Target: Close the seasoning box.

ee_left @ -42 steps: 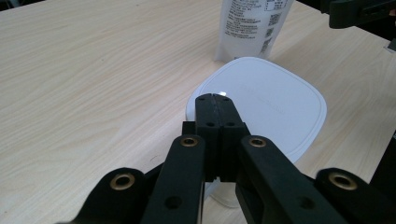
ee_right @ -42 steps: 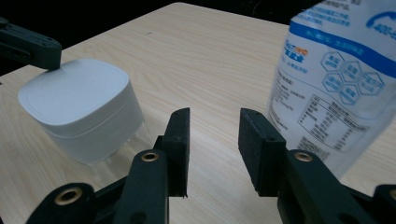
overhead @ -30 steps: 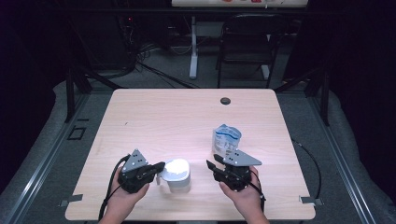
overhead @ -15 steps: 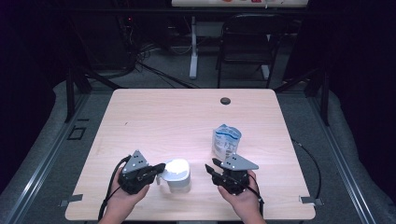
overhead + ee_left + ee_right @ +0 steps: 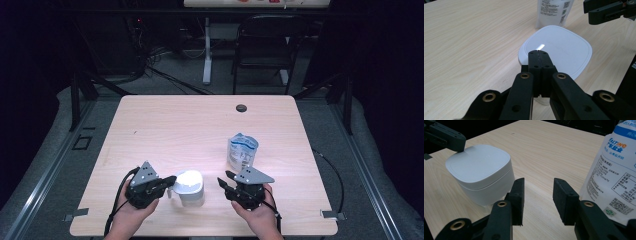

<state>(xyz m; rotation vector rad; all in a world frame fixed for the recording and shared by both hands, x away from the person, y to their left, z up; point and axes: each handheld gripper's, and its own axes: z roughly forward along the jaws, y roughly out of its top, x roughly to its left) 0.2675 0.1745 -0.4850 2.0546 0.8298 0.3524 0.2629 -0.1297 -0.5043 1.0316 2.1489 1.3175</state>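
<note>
A white square container [image 5: 189, 186] with a rounded lid [image 5: 564, 50] stands near the table's front edge. My left gripper [image 5: 171, 180] is shut, and its tips [image 5: 537, 52] rest on the lid's near edge. I cannot tell whether they pinch anything. My right gripper [image 5: 223, 178] is open with nothing between its pads [image 5: 537, 185]. It hovers just right of the container [image 5: 481, 172]. A blue and white pouch [image 5: 242, 150] stands upright behind and to the right of it, close beside the right jaw [image 5: 614, 170].
The light wooden table [image 5: 165, 125] has a small black grommet hole [image 5: 241, 108] near its far edge. A black chair [image 5: 265, 45] and loose cables lie on the floor beyond it. Cables trail from both grippers off the front edge.
My right gripper has drifted slightly left, toward the container. The left gripper, the container and the pouch have stayed put.
</note>
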